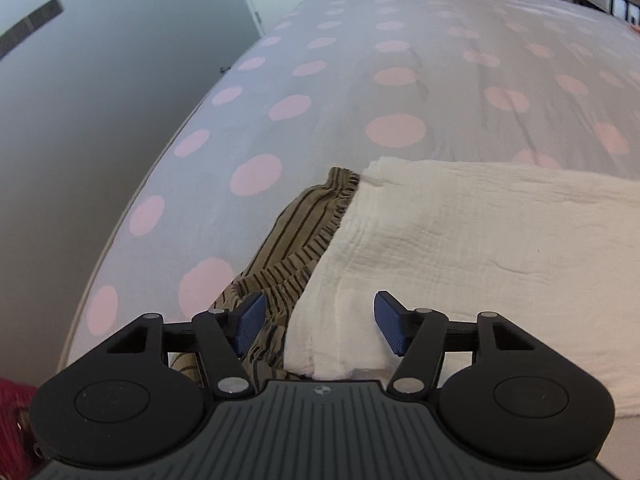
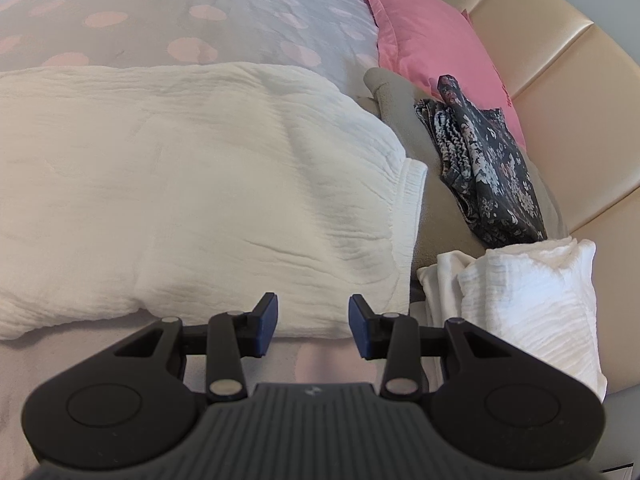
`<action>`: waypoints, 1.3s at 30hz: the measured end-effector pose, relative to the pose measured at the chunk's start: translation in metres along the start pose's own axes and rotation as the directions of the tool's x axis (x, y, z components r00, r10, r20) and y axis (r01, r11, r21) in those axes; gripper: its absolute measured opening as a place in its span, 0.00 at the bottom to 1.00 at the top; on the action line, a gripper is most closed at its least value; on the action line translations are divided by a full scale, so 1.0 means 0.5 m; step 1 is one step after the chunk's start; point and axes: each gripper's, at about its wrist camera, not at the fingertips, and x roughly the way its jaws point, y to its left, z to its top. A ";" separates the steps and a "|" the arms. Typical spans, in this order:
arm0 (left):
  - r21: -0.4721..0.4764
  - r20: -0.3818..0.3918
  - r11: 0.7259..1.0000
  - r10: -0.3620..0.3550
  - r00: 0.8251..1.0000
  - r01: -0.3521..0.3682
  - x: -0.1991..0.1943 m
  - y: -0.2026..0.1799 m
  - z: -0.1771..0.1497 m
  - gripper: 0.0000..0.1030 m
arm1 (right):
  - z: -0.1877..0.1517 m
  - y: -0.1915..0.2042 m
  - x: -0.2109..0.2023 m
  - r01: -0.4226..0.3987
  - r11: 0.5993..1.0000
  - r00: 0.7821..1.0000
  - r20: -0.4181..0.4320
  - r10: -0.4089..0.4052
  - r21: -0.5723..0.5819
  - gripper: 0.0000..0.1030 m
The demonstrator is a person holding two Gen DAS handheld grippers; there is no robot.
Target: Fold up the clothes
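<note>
Bed [image 1: 400,52]: polka-dot cover, carrying all the laundry. A cream crinkle-weave garment [image 2: 192,184] is lying spread across it, flat and apparently already doubled over at least once; this is judged to be the piece in hand. The step appears to be mid-fold: both tools are sitting at the garment's near edge, neither one gripping cloth.

Beside it, at 9 o'clock in the left wrist view, a brown striped garment [image 1: 292,236] is lying partly tucked under the cream piece's left edge. At 3 o'clock in the right wrist view, a pink pillow [image 2: 424,36] is resting against the padded headboard [image 2: 560,80], with a dark floral garment [image 2: 484,168] folded below it and a folded white cloth [image 2: 532,300] at 4 o'clock.

Left gripper [image 1: 316,324]: fingers are standing spread, straddling the cream garment's near-left corner, the left pad over the striped fabric, the right pad over cream cloth. Contact cannot be confirmed.

Right gripper [image 2: 313,326]: fingers are standing spread, holding nothing, the garment's near hem lying just beyond the tips at 12 o'clock.

Judgement: the next move is calling for both tools to close on the near hem and carry it toward 12 o'clock. Risk: the left tool picking up striped fabric along with the cream.
</note>
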 end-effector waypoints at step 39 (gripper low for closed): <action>-0.545 -0.166 0.831 -0.241 0.956 0.115 0.072 0.101 -0.051 0.39 | -0.004 0.043 -0.002 0.010 0.995 0.999 0.046 -0.006 -0.097 0.41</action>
